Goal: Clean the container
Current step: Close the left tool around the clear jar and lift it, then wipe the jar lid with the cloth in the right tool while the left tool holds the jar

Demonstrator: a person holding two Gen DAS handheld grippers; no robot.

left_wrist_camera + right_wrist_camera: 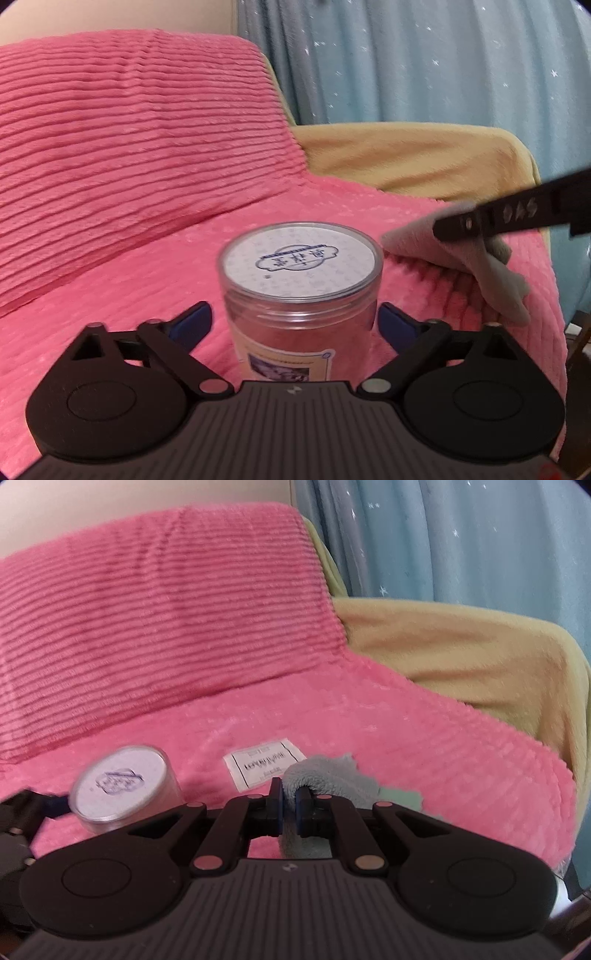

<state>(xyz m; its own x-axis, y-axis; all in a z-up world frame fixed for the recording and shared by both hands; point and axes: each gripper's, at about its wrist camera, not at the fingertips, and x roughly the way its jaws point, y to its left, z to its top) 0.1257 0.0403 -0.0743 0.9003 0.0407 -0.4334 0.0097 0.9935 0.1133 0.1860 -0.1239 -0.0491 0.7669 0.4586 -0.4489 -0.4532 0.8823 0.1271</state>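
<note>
A clear plastic jar [299, 295] with a white printed lid [299, 254] stands upright on the pink blanket. My left gripper [295, 321] is open, with its blue pads [195, 321] on either side of the jar's body, just below the lid. In the right wrist view the jar [122, 786] sits at the lower left. My right gripper [290, 801] is shut on a grey cloth [328, 779], which bunches out past the fingers. From the left wrist view, the cloth [480, 266] hangs under a right finger [517, 210], to the right of the jar and apart from it.
A pink ribbed blanket [129, 147] covers the seat and backrest of a sofa. The yellow armrest [406, 155] rises at the right, with a blue starred curtain [424, 59] behind. A white sewn label [264, 766] lies on the blanket ahead of the right gripper.
</note>
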